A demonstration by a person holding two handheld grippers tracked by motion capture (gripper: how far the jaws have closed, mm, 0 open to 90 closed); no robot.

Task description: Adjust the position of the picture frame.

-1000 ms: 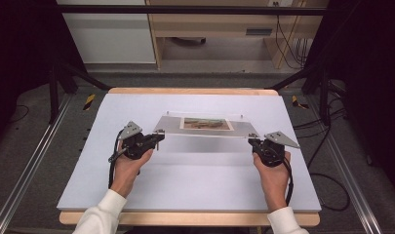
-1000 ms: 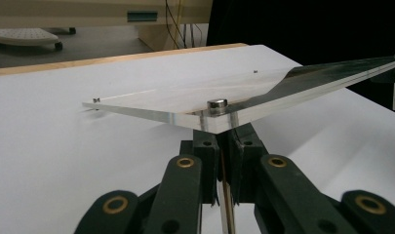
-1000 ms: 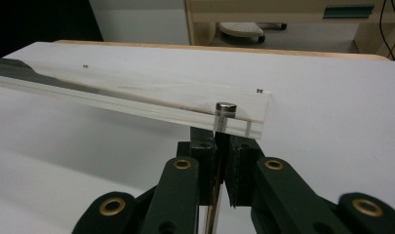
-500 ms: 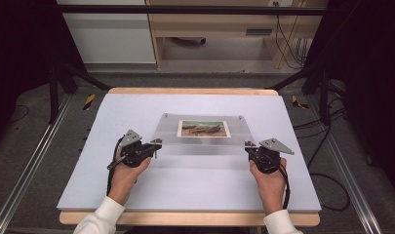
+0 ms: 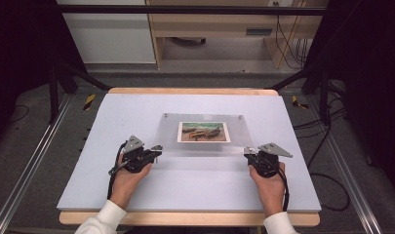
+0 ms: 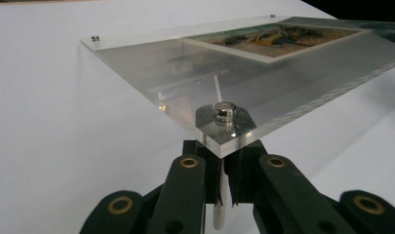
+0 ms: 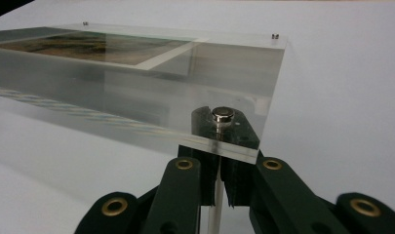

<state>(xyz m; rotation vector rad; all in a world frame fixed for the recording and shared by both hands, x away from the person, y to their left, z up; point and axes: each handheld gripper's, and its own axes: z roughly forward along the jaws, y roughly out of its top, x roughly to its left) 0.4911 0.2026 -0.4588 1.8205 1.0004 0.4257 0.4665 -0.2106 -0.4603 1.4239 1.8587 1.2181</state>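
Both grippers (image 5: 156, 150) (image 5: 247, 152) seemingly pinch acrylic frame's (image 5: 202, 146) near corners.

The bench (image 5: 112, 126) lies bare left, right and in front of the clear frame (image 5: 205, 146) — free passage there; only the frame itself blocks the middle.

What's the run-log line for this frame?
left gripper: shut on frame post | right gripper: shut on frame post | acrylic photo frame: near edge raised

We wear white sleeves (image 5: 101, 217), our black left tongs (image 5: 157, 148) and right tongs (image 5: 247, 152) bear brass rivets (image 6: 188, 162), grey three-cornered plates (image 5: 274, 149), trailing black cables (image 5: 285, 187)
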